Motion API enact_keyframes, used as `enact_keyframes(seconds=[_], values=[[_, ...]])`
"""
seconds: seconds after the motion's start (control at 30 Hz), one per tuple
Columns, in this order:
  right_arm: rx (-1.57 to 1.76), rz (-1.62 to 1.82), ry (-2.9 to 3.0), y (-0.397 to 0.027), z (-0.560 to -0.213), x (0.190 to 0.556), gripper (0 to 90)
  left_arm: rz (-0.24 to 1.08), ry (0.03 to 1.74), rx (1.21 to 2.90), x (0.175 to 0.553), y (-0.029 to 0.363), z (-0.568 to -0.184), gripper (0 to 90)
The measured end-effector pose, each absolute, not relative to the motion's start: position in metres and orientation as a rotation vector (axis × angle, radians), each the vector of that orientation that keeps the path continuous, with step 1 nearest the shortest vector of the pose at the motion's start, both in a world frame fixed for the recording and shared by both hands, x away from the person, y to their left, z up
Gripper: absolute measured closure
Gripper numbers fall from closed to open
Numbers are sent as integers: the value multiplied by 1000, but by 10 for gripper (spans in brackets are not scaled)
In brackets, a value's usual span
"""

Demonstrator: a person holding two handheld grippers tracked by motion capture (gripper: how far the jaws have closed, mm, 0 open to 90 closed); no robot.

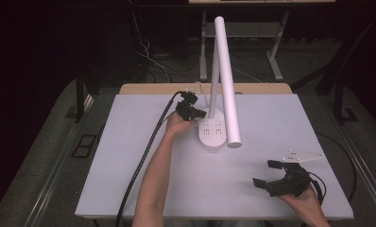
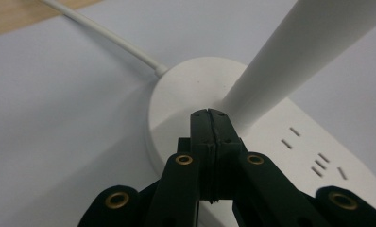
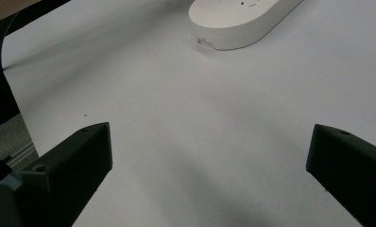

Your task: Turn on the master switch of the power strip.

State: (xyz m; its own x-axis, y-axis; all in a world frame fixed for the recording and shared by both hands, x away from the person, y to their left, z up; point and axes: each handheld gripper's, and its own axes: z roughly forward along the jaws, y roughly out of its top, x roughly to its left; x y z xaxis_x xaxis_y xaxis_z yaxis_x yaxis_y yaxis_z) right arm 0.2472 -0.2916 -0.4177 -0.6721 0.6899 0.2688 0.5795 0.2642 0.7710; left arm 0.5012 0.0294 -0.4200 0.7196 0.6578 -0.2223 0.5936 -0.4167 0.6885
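Lab-like recording space, dark surroundings, white-topped table (image 1: pixel 129 156), loose floor cables (image 1: pixel 150 59), metal desk frame (image 1: pixel 276 59) behind

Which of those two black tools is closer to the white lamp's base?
Left. The left tool sits shut right at the lamp base; the right tool hovers open, well off toward the table's near right corner.

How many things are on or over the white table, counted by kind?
Desk lamp with socket base: 1
Lamp cable: 1
Hand-held claws: 2, the left claw shut at the lamp base, the right claw open over bare table
Total: 4
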Motion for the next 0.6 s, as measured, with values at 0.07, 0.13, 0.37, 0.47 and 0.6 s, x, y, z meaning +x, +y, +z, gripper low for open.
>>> enact_keyframes(seconds=[0.07, 0.13, 0.37, 0.47, 0.6], values=[[1217, 1378, 2402, -291, -417, 247, 4, 124, 943, 2143, 500, 28, -420, 899], [1214, 1379, 2403, -291, -417, 246, 4, 122, 943, 2154, 499, 27, -419, 899], [1215, 1379, 2404, -291, -417, 246, 4, 136, 951, 2161, 495, 25, -419, 900], [1209, 1381, 2404, -290, -417, 246, 4, 117, 972, 2147, 496, 25, -420, 900], [1196, 1380, 2406, -290, -417, 245, 4, 111, 981, 2152, 497, 25, -421, 900]])
